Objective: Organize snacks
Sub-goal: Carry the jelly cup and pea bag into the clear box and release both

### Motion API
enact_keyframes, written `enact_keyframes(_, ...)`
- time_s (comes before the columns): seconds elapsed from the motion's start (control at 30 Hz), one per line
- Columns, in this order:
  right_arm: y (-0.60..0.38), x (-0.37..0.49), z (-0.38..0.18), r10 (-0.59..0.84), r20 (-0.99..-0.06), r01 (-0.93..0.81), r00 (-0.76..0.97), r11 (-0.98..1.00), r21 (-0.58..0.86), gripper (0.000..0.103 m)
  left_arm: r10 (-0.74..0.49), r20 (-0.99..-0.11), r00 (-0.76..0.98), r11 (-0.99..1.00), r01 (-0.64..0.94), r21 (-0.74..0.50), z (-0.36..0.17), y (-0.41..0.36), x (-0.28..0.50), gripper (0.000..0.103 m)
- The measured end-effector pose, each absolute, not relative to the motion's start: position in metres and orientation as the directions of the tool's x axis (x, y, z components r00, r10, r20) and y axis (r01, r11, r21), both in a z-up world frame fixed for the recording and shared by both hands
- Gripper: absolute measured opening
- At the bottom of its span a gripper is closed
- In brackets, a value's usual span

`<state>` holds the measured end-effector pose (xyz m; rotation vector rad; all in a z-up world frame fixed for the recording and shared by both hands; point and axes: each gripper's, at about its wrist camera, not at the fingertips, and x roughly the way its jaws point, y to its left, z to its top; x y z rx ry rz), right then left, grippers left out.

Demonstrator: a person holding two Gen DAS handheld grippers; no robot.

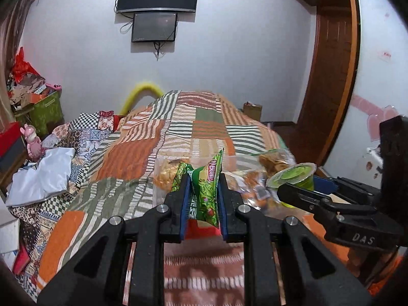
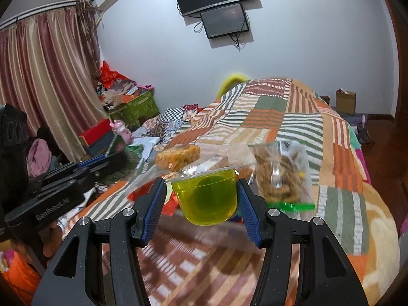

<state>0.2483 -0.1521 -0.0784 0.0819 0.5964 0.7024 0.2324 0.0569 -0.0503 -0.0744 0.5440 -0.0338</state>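
My left gripper (image 1: 203, 186) is shut on a green snack packet (image 1: 207, 193), held upright above the patchwork bed cover (image 1: 132, 153). My right gripper (image 2: 204, 191) is shut on a green jelly cup (image 2: 207, 199) with a clear lid, held above the bed. The cup (image 1: 295, 176) and right gripper (image 1: 303, 191) also show in the left wrist view at the right. The left gripper body (image 2: 58, 186) shows at the left of the right wrist view. Clear bags of fried snacks (image 2: 278, 176) and a snack bar (image 2: 177, 159) lie on the bed beyond.
A white cloth (image 1: 40, 176) and a pink toy (image 1: 33, 140) lie at the bed's left. A green box (image 2: 140, 107) with clutter stands by the curtains (image 2: 46, 76). Two screens (image 1: 155, 7) hang on the far wall. A wooden door frame (image 1: 331, 76) stands at the right.
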Motion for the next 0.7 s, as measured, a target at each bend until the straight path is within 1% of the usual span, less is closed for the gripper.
enact_keyframes(0.13, -0.141, 0.265, -0.089, 0.612, -0.527, -0.576, 0.590, 0.776, 0.256, 0.053, -0.011, -0.542, 0.840, 0.999, -0.008, -0.033, -0.067, 0.052, 0.255, 0.019)
enact_keyframes(0.23, -0.138, 0.271, -0.098, 0.605, -0.547, -0.569, 0.578, 0.780, 0.262, 0.053, -0.022, -0.571, 0.821, 0.999, -0.002, -0.040, -0.079, 0.051, 0.265, 0.019)
enact_keyframes(0.43, -0.132, 0.275, -0.104, 0.596, -0.563, -0.572, 0.572, 0.782, 0.247, 0.053, -0.016, -0.571, 0.821, 1.000, 0.006, -0.019, -0.087, 0.046, 0.267, 0.020)
enact_keyframes(0.5, -0.129, 0.272, -0.103, 0.589, -0.571, -0.579, 0.572, 0.783, 0.228, 0.053, -0.031, -0.575, 0.817, 0.999, 0.013, -0.036, -0.087, 0.047, 0.266, 0.025)
enact_keyframes(0.57, -0.126, 0.271, -0.102, 0.578, -0.580, -0.581, 0.575, 0.787, 0.208, 0.053, -0.054, -0.588, 0.807, 0.997, 0.015, -0.071, -0.087, 0.052, 0.266, 0.034)
enact_keyframes(0.6, -0.127, 0.270, -0.101, 0.576, -0.579, -0.579, 0.577, 0.789, 0.208, 0.053, -0.062, -0.592, 0.804, 0.996, 0.013, -0.087, -0.087, 0.054, 0.266, 0.037)
enact_keyframes(0.67, -0.128, 0.270, -0.099, 0.573, -0.579, -0.576, 0.580, 0.791, 0.207, 0.054, -0.081, -0.601, 0.795, 0.992, 0.008, -0.123, -0.087, 0.059, 0.265, 0.048)
enact_keyframes(0.7, -0.130, 0.269, -0.097, 0.572, -0.577, -0.574, 0.583, 0.793, 0.206, 0.056, -0.090, -0.604, 0.792, 0.990, 0.007, -0.139, -0.088, 0.061, 0.265, 0.050)
